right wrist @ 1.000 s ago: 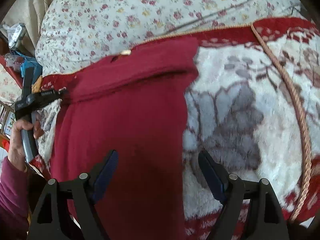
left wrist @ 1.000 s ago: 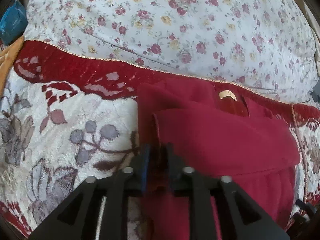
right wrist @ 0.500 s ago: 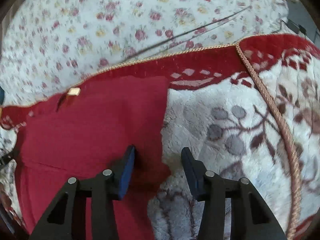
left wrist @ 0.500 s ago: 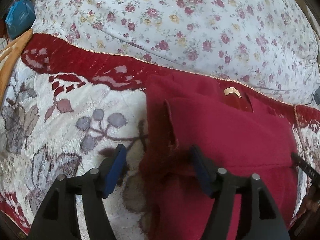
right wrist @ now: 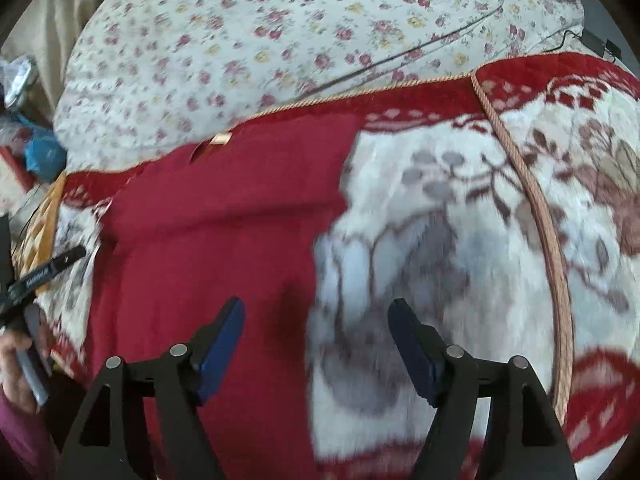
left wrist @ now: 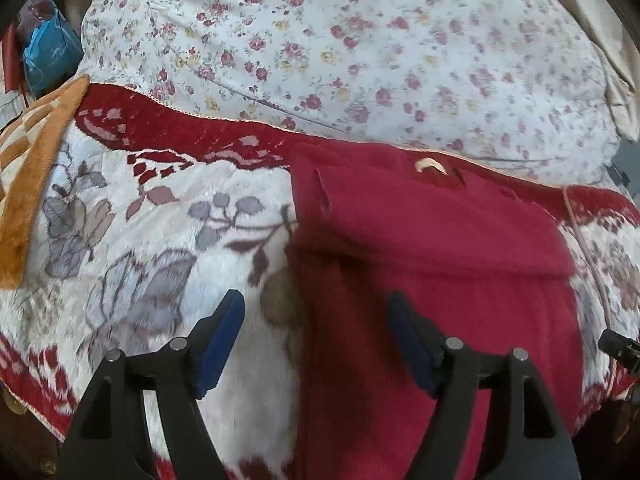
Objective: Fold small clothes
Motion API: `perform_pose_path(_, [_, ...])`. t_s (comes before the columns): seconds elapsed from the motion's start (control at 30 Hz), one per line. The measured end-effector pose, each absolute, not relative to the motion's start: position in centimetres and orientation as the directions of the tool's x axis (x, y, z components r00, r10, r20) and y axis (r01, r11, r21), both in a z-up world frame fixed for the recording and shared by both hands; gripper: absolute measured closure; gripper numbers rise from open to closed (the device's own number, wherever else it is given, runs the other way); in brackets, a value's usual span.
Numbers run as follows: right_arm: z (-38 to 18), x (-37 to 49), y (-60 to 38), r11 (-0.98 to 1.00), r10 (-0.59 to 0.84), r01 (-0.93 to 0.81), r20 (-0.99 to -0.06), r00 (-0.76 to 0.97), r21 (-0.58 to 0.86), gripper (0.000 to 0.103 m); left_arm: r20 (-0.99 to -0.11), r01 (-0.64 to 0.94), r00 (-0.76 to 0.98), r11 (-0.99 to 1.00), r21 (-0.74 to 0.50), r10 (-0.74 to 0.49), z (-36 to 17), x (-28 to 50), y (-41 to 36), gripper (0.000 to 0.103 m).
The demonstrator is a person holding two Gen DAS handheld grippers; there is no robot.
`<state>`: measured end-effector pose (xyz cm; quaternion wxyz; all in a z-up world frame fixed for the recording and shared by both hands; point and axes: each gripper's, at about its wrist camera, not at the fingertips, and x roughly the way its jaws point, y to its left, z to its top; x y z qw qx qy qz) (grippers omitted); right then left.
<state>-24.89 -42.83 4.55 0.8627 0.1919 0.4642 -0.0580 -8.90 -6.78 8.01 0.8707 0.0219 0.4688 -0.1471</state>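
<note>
Both opening, empty: left gripper [left wrist: 314, 330] straddles the red garment's [left wrist: 420, 248] left edge, right gripper [right wrist: 316, 332] its right.

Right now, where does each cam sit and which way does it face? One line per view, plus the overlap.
Left wrist: on the left gripper, angled down over the red garment's left edge on the patterned blanket; own two fingers show, jaws opening, nothing between the pads.
Right wrist: on the right gripper, angled down over the garment's right edge; own fingers show, jaws opening, plus a hand on the other gripper's handle at far left.
Shared: garment, its tan neck label, blanket, floral pillow.
</note>
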Motion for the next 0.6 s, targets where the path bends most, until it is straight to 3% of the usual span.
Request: perform_pose_path(0.6, [1.2, -32.2, -38.2, 0.941, 0.176, 0.186, -0.880, 0.442, 0.281, 0.018, -0.854, 0.387, 0.477, 0.922, -0.008, -0.208, 6.4, -18.6, -4.4, 0.024])
